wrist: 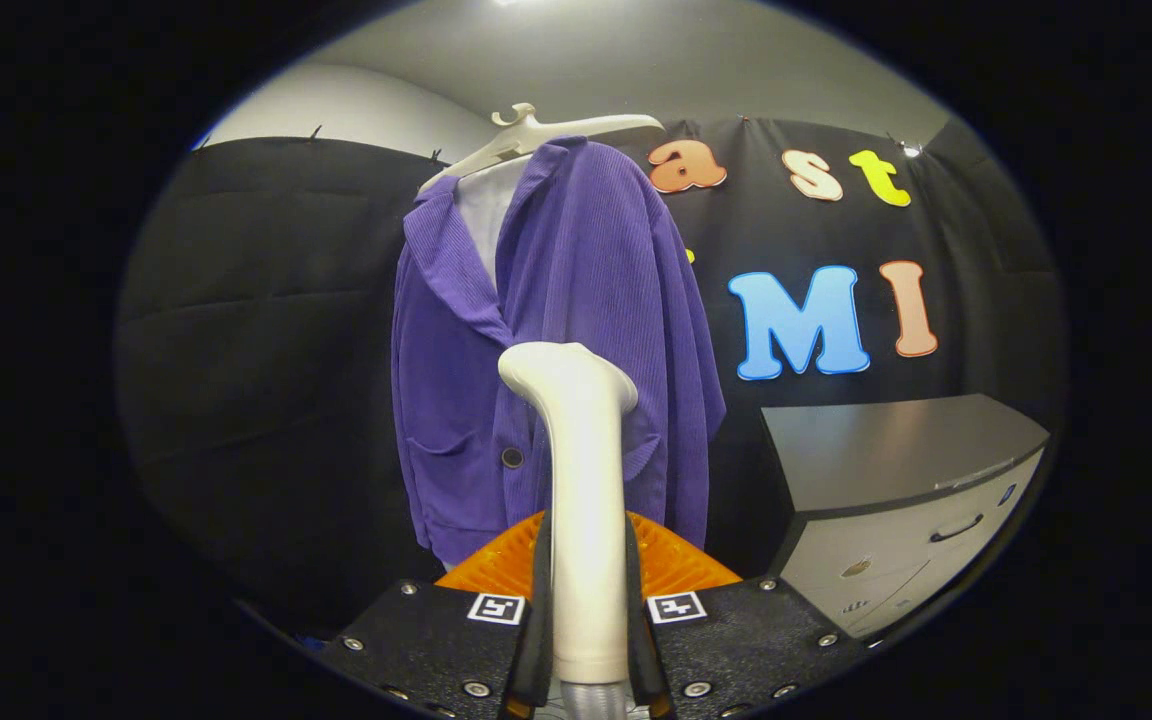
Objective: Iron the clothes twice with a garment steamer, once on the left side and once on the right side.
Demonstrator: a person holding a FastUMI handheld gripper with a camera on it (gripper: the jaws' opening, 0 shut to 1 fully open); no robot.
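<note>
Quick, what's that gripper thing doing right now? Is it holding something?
Gripper: closed, both fingers pressing on the white steamer handle, its head pointing toward the purple jacket.

The gripper [586,600] is built from 2 flat, matte black blocks set side by side with a textured finish. Each block carries 1 small square black-and-white marker near its inner corner. Round silver screw heads dot the blocks along their outer and lower edges. A ribbed orange housing rises behind and between the blocks. The 2 fingers [542,610] are thin upright plates.
</note>
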